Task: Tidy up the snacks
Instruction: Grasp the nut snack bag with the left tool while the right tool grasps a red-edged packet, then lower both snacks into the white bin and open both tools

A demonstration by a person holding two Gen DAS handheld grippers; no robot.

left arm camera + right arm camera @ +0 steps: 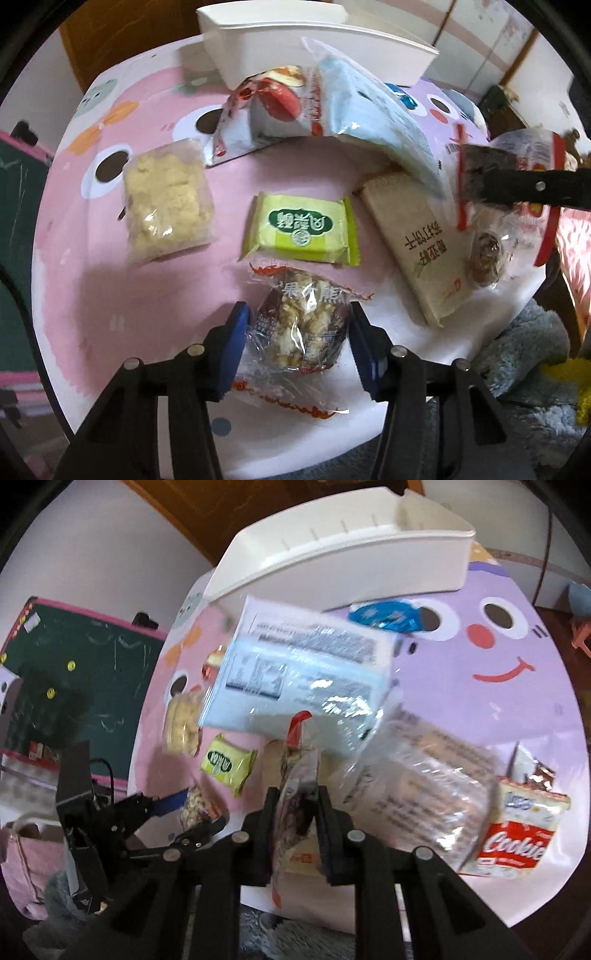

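My left gripper (297,328) is open, its blue pads either side of a clear-wrapped nut-cluster snack (301,332) on the pink mat (110,288). My right gripper (297,805) is shut on a clear snack packet with a red edge (295,794), held above the mat; it also shows in the left wrist view (491,206). On the mat lie a green packet (304,227), a yellow crumbly packet (168,205), a beige cracker pack (417,240), a light blue bag (369,110) and a red-white bag (273,107). A white bin (314,48) stands at the back.
A red Cookie packet (517,842) and a clear wrapped pack (428,786) lie at the right of the mat. A green chalkboard (74,686) stands left. Grey fluffy fabric (524,354) lies at the mat's near edge.
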